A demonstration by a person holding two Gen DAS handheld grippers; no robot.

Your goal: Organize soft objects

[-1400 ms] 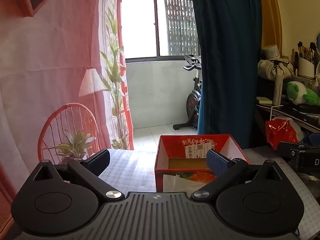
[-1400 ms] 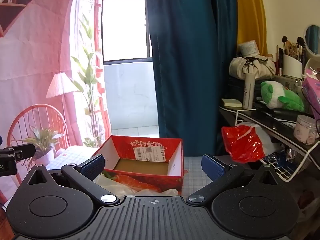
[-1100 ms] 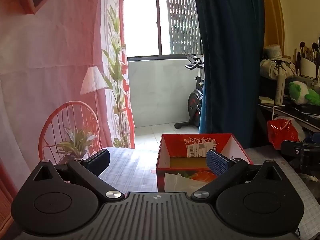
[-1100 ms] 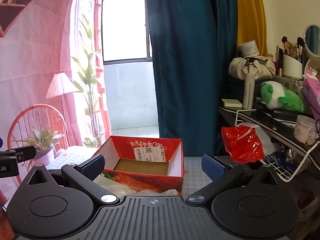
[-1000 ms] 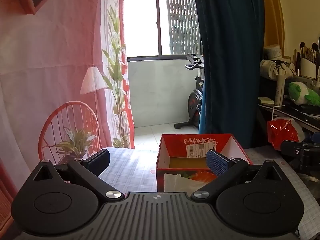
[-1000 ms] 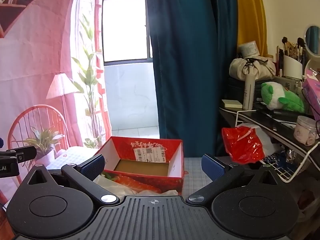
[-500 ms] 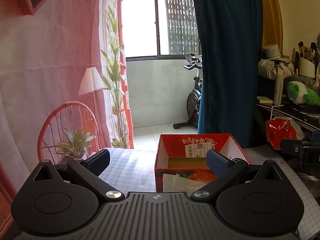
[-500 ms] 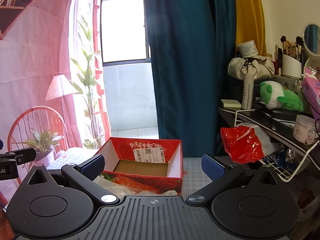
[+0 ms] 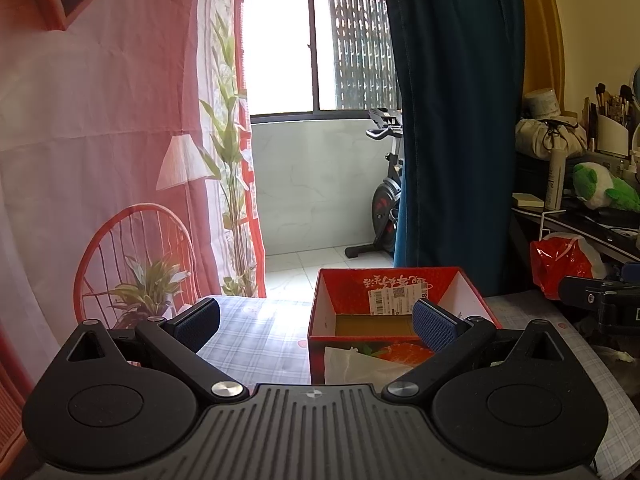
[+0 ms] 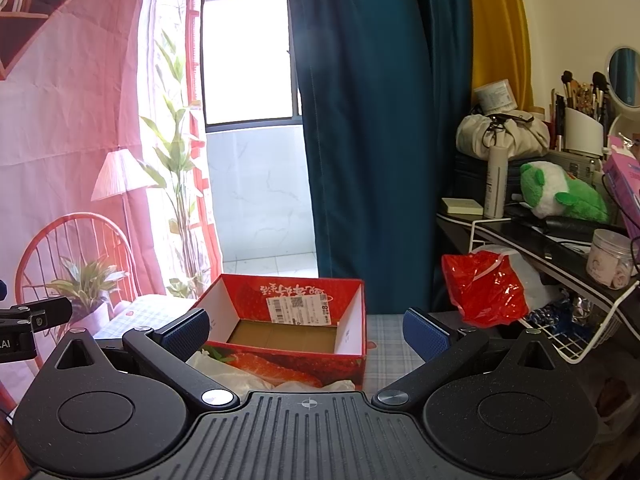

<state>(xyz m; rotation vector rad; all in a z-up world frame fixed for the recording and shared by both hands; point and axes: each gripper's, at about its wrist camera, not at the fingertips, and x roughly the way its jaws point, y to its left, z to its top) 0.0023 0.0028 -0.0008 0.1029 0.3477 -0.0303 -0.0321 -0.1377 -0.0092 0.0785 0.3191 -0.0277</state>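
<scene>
Left gripper (image 9: pixel 316 320): fingers spread wide, holding nothing, raised above the desk (image 9: pixel 256 344) with its checked cloth.
Right gripper (image 10: pixel 306 330): fingers likewise spread, holding nothing, at the near edge of the same desk.
Red box (image 10: pixel 288 320): open-topped cardboard, strawberry print, shipping label on the inner far wall; brown floor bare. Stands on the desk just ahead of both grippers, between the right gripper's fingers in its view.
White soft material (image 10: pixel 228 372): crumpled, lying against the box's near wall, partly hidden by the gripper body; kind cannot be told.
Red plastic bag (image 10: pixel 488 288): on the desk, right of the box, beside a wire rack (image 10: pixel 592 320).
Green-and-white plush toy (image 10: pixel 560 196): on the shelf (image 10: pixel 532 240) at right, well apart from the box.
</scene>
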